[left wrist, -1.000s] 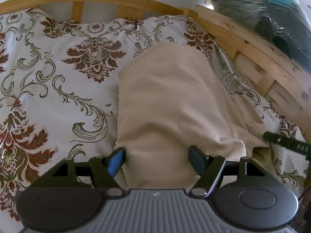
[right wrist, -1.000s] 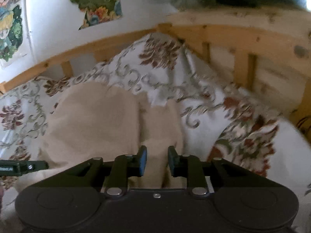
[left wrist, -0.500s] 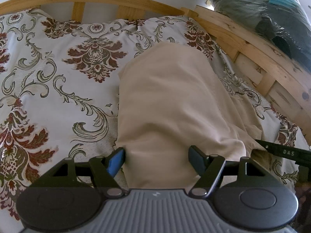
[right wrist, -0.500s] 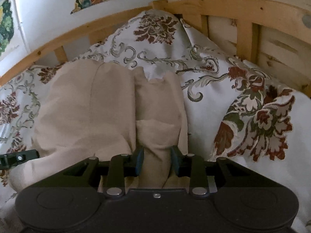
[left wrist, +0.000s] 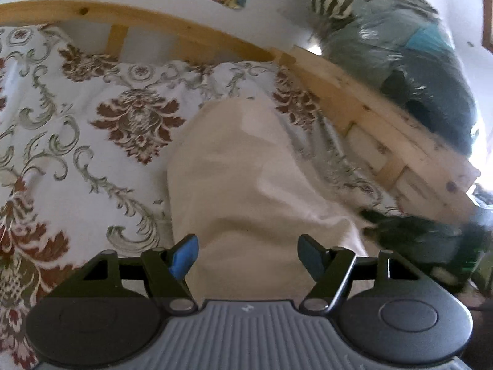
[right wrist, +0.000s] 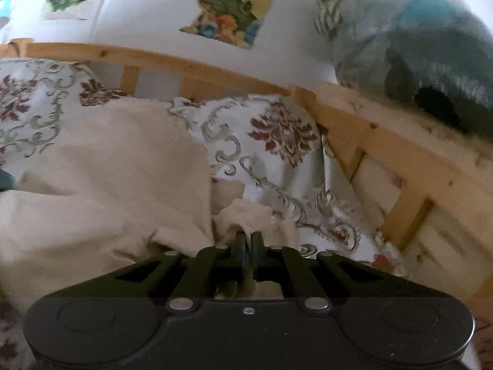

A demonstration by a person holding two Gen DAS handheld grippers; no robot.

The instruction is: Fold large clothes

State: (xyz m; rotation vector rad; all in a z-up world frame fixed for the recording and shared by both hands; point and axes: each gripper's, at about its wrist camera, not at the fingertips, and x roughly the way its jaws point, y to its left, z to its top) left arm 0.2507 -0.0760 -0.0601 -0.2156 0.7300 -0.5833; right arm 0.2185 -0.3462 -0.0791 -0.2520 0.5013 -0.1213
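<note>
A beige garment [left wrist: 246, 178] lies lengthwise on the patterned bedspread [left wrist: 77, 141]. My left gripper [left wrist: 248, 251] is open, its fingers on either side of the garment's near end, with cloth between them. In the right wrist view the same garment [right wrist: 107, 178] is bunched. My right gripper [right wrist: 247, 240] is shut on a small fold of its near right edge [right wrist: 243, 215] and holds it a little lifted. The right gripper shows blurred at the left wrist view's right side [left wrist: 409, 231].
A wooden bed rail [left wrist: 369, 114] runs along the back and right; it also shows in the right wrist view [right wrist: 385, 141]. A plastic-wrapped bundle of textiles [left wrist: 416, 49] sits on the rail's corner. Posters [right wrist: 231, 9] hang on the white wall.
My right gripper has closed on the garment's right edge and lifted it; that view now tilts up. The left gripper has stayed open and tilted up a little.
</note>
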